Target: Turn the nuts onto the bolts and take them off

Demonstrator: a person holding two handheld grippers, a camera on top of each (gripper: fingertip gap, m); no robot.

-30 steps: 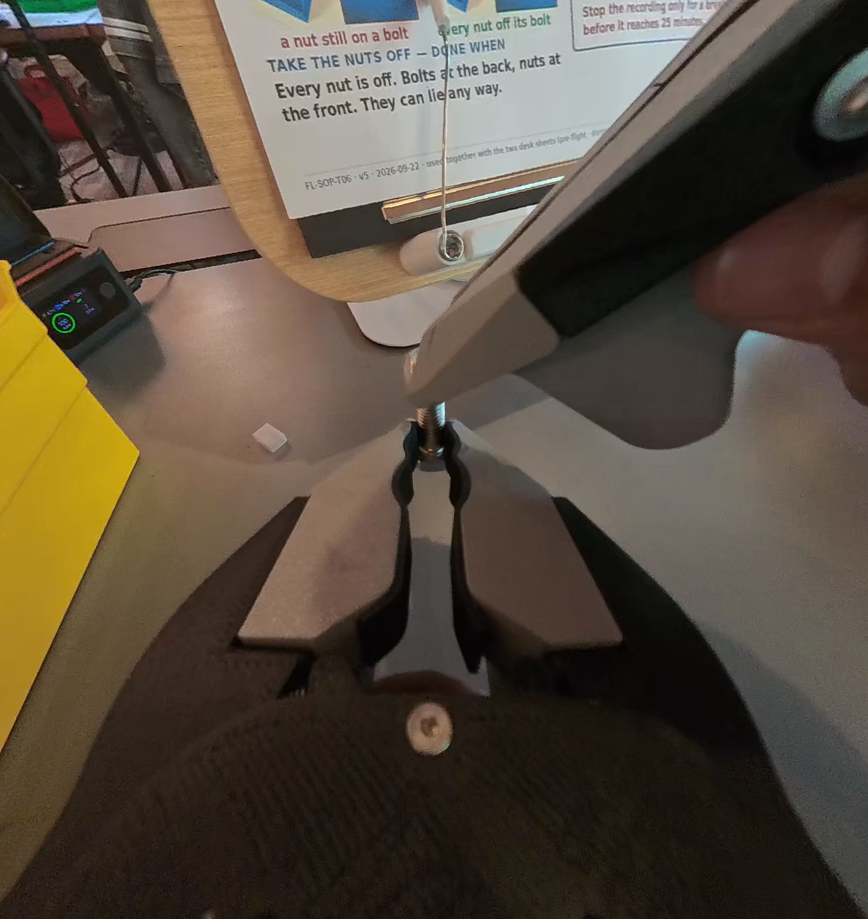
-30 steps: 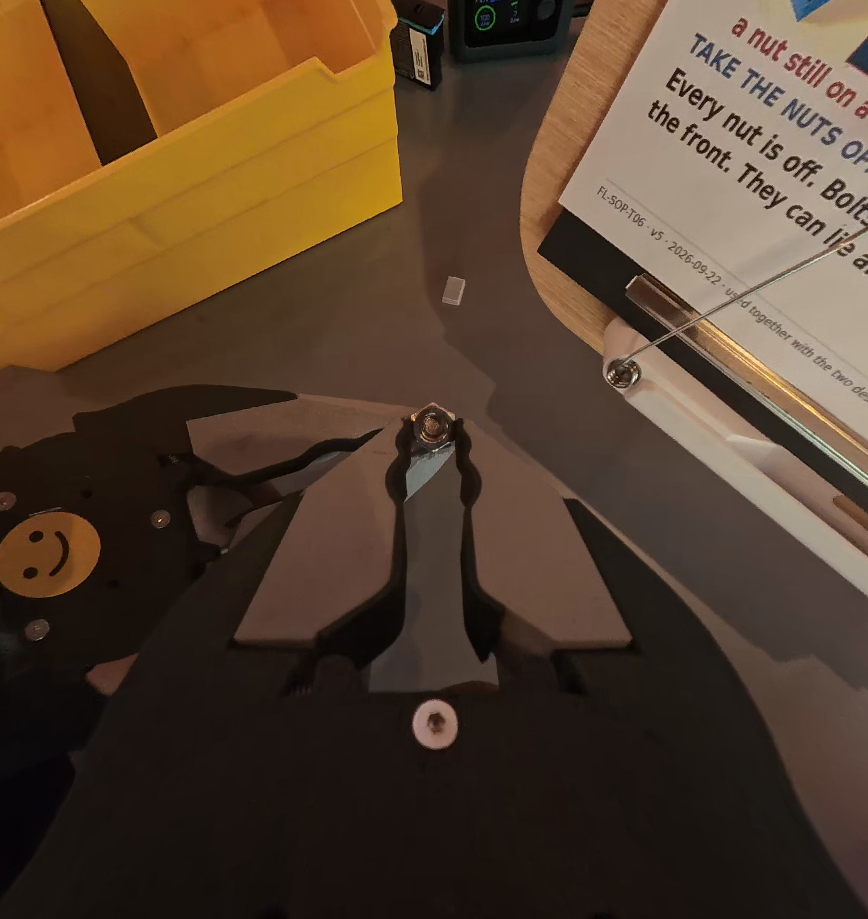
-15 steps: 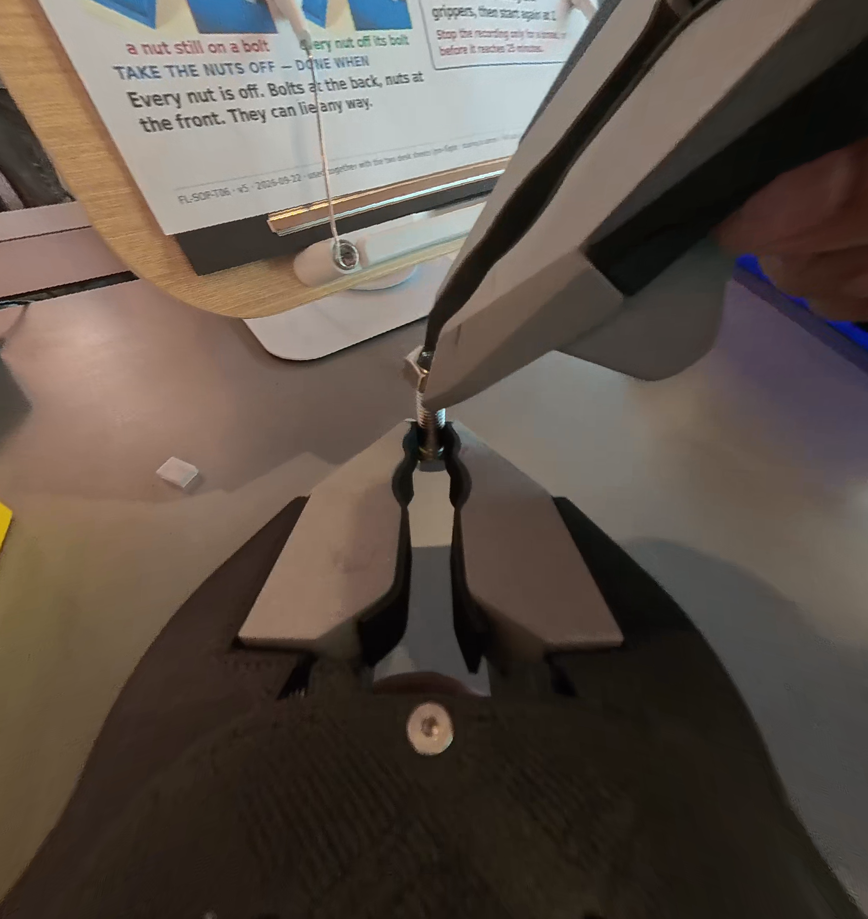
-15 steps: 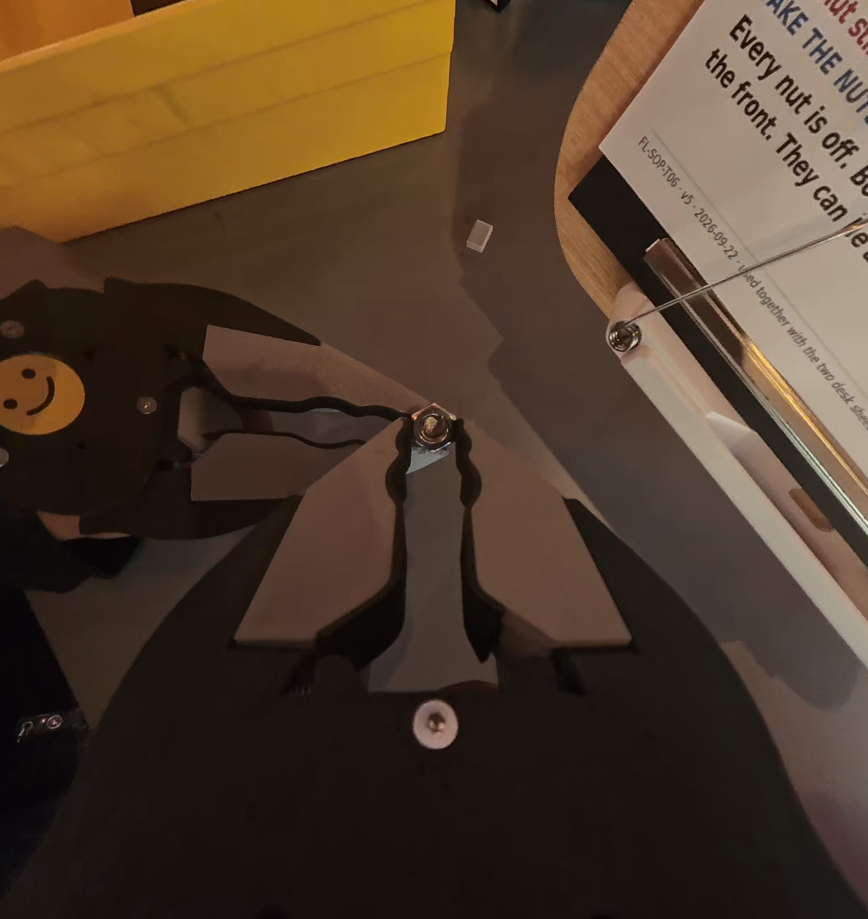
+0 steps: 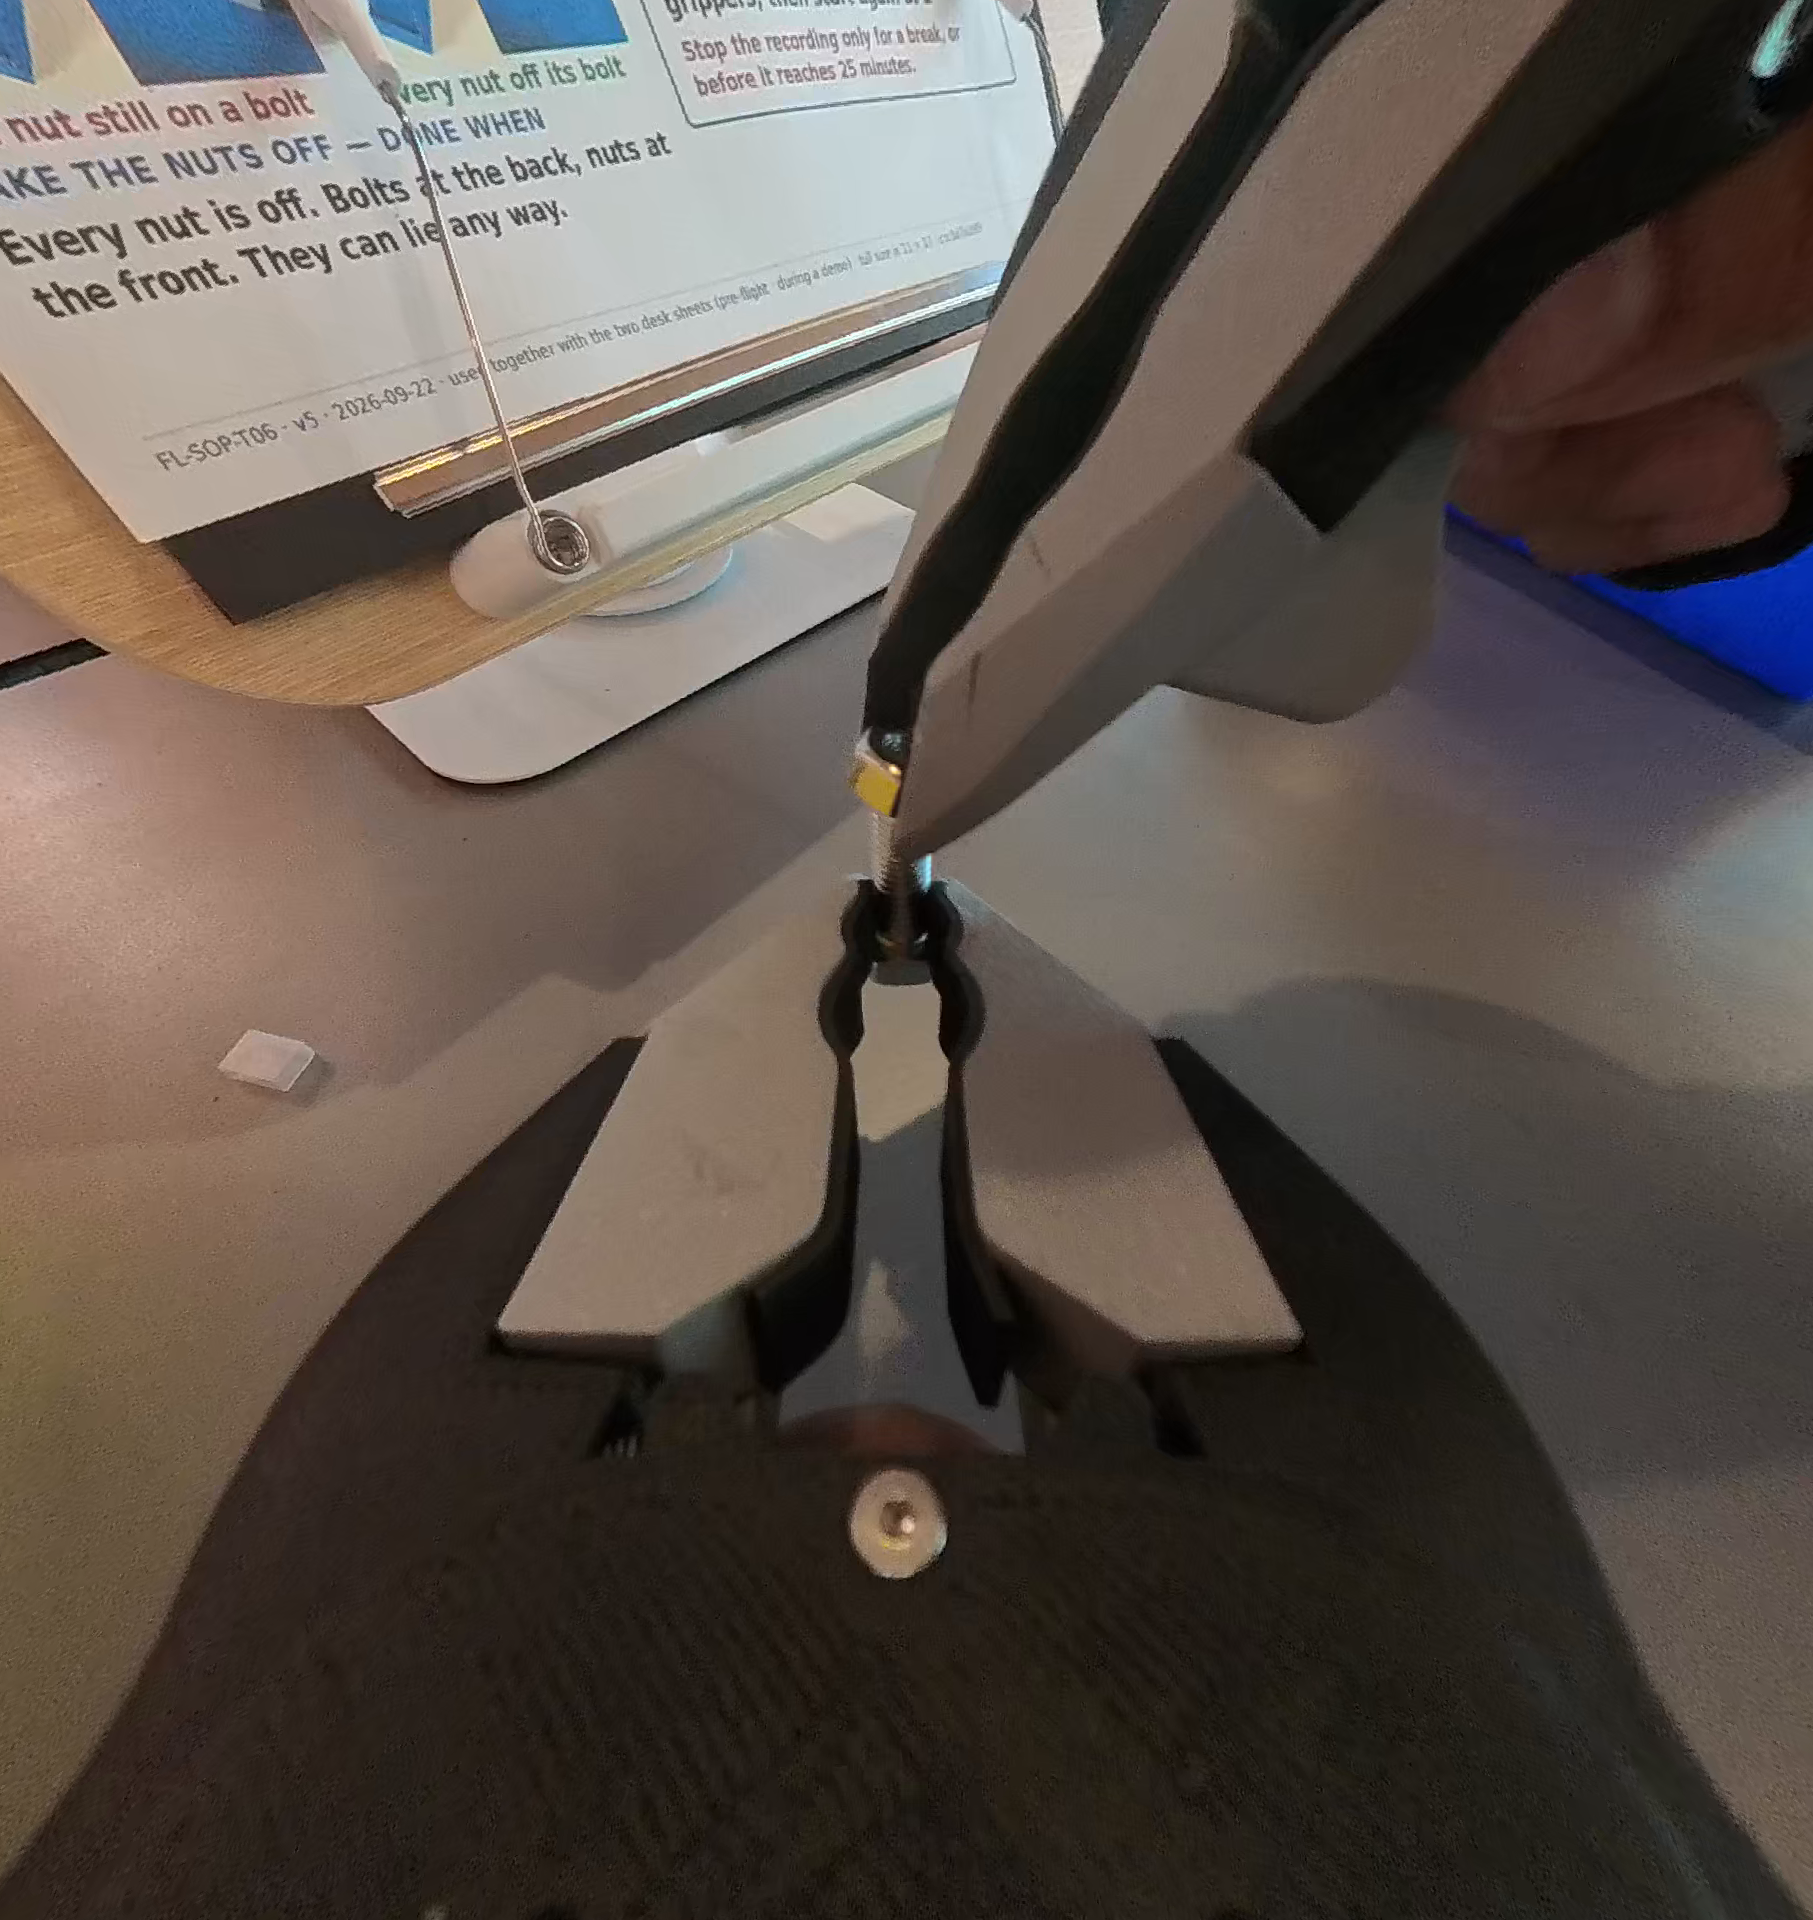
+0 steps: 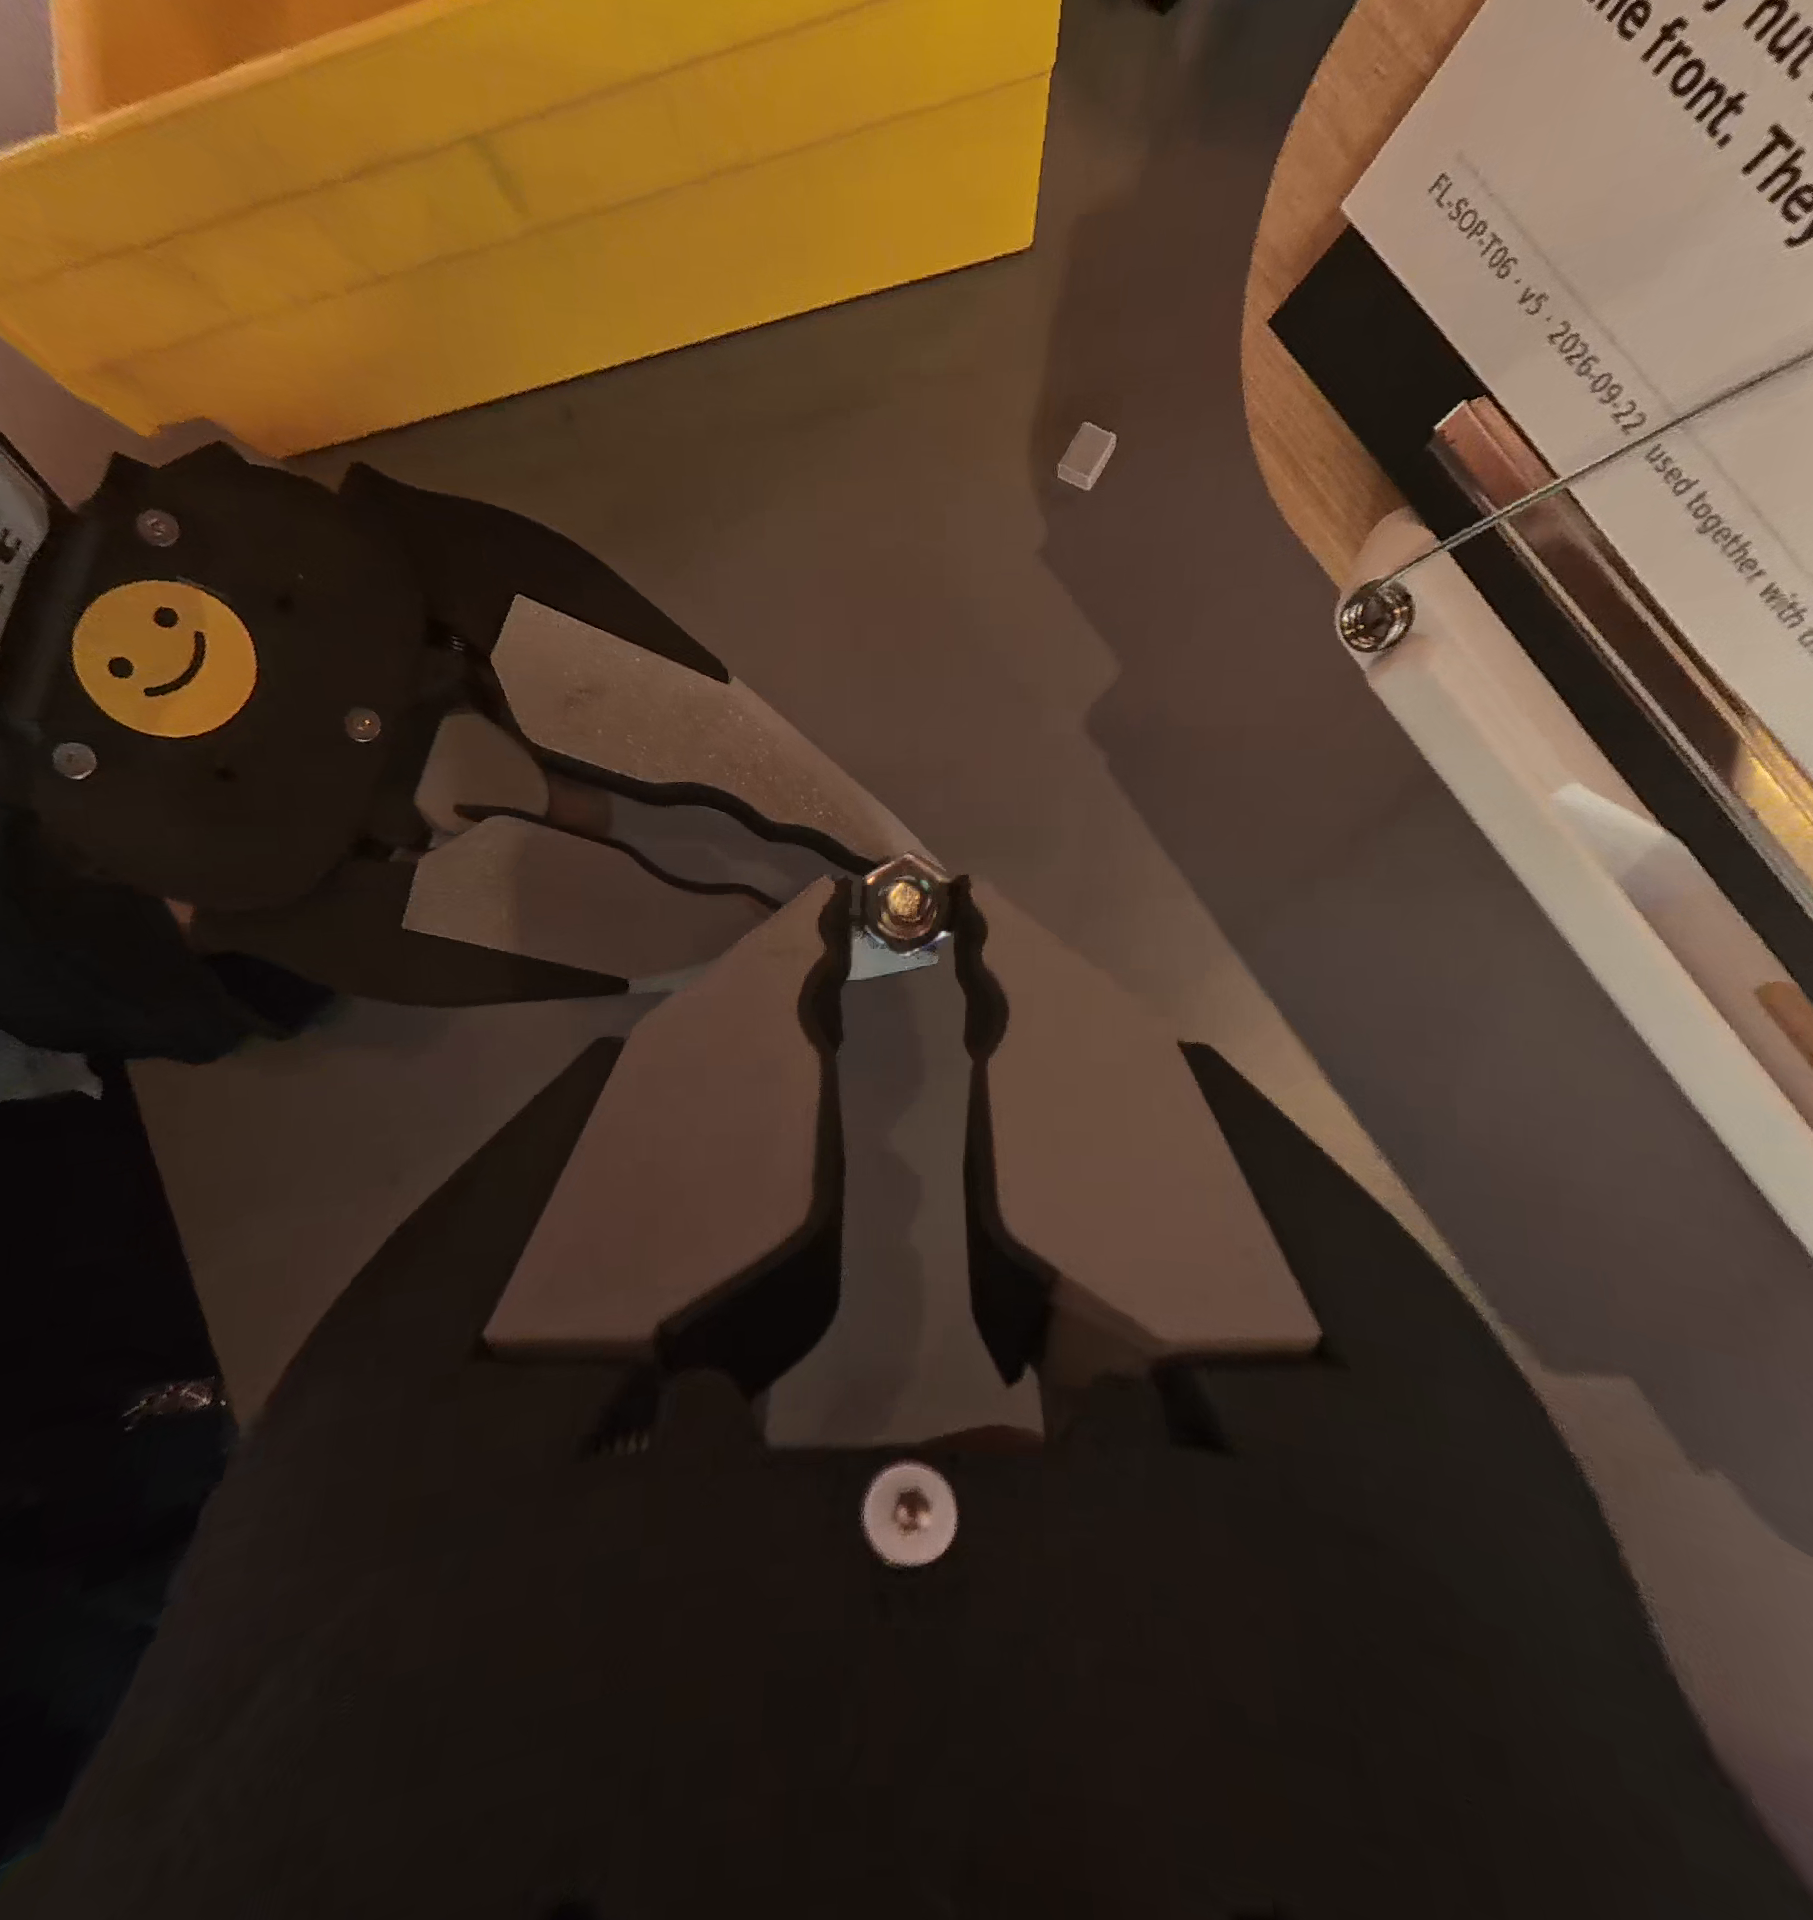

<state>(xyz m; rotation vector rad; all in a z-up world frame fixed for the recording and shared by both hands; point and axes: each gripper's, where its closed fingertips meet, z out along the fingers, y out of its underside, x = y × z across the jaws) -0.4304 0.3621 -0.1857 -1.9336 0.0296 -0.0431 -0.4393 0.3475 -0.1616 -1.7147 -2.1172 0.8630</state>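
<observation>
While left gripper [image 5: 897, 930] stays clamped on bolt [image 5: 889, 873] above table [image 5: 258, 831], right gripper [image 6: 900, 914], closed on nut [image 6: 904, 902] at thread end, has rolled since a second ago. Judgement: nut turning on thread, direction unclear.

One bolt [image 5: 889, 868], one nut [image 5: 878, 781], two grippers (both gripping), one yellow bin [image 6: 528, 197].

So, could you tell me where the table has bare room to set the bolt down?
Bare grey table lies between the yellow bin and the board stand, with only a small white block there. It is crowded where the left gripper and right gripper meet on the bolt.
</observation>
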